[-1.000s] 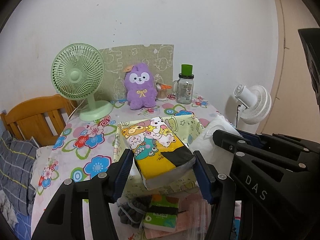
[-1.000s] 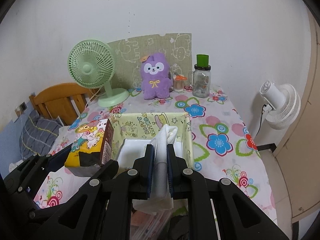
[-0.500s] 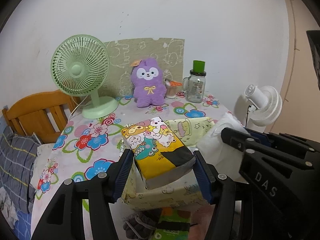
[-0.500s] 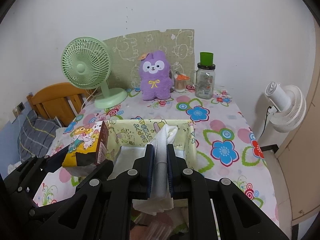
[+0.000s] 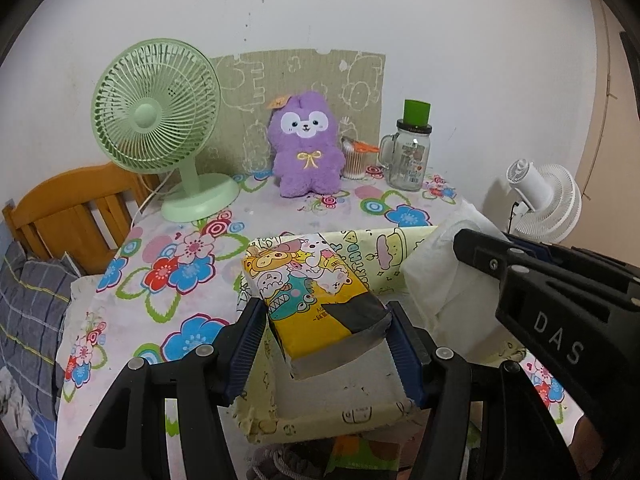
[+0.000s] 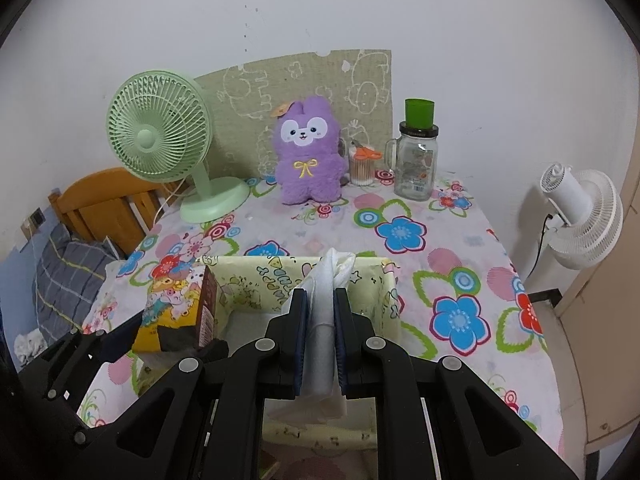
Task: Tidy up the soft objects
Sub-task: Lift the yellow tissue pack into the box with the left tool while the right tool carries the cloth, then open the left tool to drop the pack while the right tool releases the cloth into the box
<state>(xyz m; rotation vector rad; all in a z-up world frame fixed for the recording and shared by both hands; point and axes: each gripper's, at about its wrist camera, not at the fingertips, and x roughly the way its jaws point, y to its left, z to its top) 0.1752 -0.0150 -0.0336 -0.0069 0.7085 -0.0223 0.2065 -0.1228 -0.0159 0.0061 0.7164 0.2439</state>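
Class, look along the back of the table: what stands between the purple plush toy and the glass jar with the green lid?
A small clear cup of cotton swabs stands between the purple plush toy and the glass jar; the right wrist view shows it best.

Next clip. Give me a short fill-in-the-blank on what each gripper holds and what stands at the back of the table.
1. The left gripper is shut on a cartoon-printed ____ pack.
2. The right gripper pinches a ____ plastic bag.
3. Both grippers are above a pale yellow fabric ____.
4. Between the green desk fan and the glass mug jar sits a ____ plush toy.

Missing words: tissue; white; bin; purple
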